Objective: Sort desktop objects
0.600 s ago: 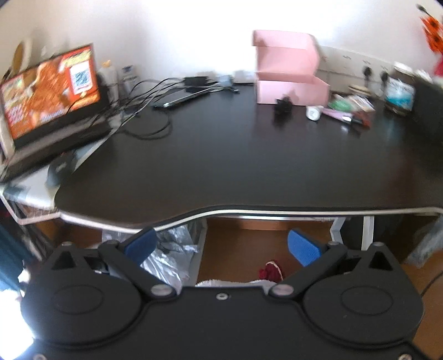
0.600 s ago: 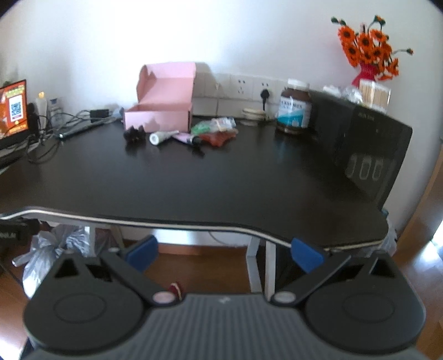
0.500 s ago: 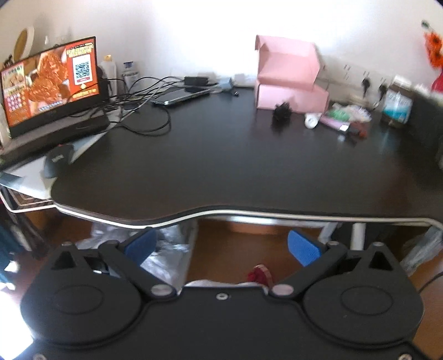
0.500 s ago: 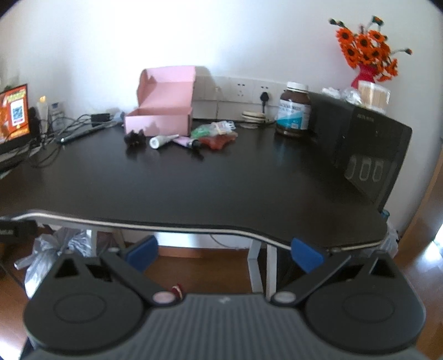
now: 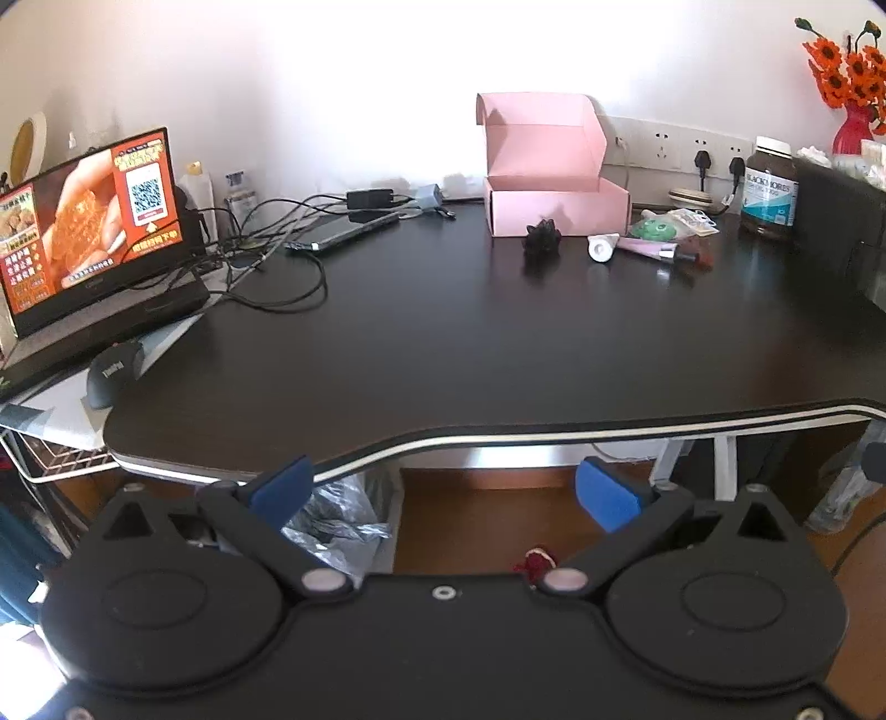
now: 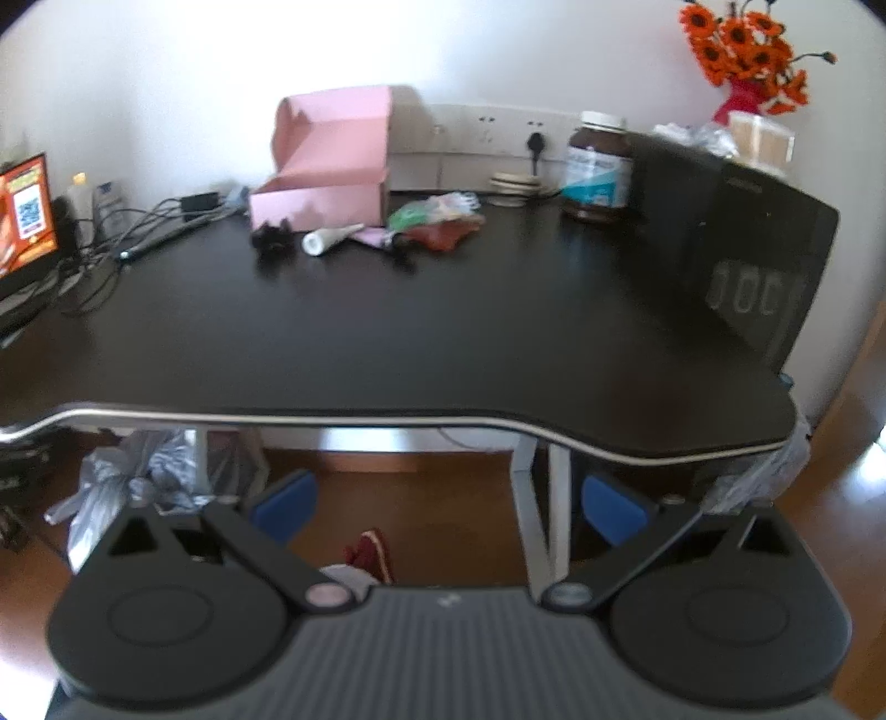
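Observation:
An open pink box (image 5: pixel 554 188) (image 6: pixel 326 183) stands at the back of the black desk (image 5: pixel 470 343) (image 6: pixel 387 332). In front of it lie a small black spiky object (image 5: pixel 542 239) (image 6: pixel 271 238), a white tube (image 5: pixel 603 246) (image 6: pixel 329 239), a pink tube (image 5: pixel 659 250), a green packet (image 5: pixel 656 227) (image 6: pixel 421 213) and a red item (image 6: pixel 443 235). My left gripper (image 5: pixel 443 490) is open and empty, held before the desk's front edge. My right gripper (image 6: pixel 448 507) is open and empty, also short of the front edge.
A lit screen (image 5: pixel 88 221), a mouse (image 5: pixel 111 374), cables (image 5: pixel 277 249) and a dark tablet (image 5: pixel 343 230) fill the desk's left side. A brown jar (image 5: pixel 769 188) (image 6: pixel 598 166), a black case (image 6: pixel 742 249) and orange flowers (image 6: pixel 742 50) stand at the right. Plastic bags (image 6: pixel 138 476) lie under the desk.
The left view has swung right and risen a little. The right view has moved nearer and tilted down slightly. Both grippers stay open.

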Action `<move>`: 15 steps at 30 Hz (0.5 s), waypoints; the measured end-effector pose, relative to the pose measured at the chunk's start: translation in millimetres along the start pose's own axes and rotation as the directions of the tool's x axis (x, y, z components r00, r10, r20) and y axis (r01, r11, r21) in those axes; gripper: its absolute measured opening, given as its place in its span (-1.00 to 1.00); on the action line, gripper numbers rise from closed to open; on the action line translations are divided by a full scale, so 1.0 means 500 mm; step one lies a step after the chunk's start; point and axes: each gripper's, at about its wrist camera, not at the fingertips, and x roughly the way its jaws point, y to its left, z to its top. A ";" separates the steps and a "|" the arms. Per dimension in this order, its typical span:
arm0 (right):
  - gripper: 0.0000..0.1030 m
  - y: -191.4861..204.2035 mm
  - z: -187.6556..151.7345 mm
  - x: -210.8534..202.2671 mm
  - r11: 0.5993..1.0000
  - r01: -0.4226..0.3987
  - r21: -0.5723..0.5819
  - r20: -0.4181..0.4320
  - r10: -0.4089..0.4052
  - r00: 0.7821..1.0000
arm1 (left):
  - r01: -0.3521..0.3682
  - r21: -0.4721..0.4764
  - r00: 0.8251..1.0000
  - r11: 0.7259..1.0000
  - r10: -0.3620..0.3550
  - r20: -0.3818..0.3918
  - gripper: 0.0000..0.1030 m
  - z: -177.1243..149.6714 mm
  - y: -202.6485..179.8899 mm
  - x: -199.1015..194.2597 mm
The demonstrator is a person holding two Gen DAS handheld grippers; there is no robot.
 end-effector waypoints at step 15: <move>0.99 0.003 -0.002 -0.015 0.996 0.041 -0.074 0.074 -0.036 0.997 | -0.046 0.005 0.999 0.999 0.045 0.021 1.00 0.016 -0.002 0.015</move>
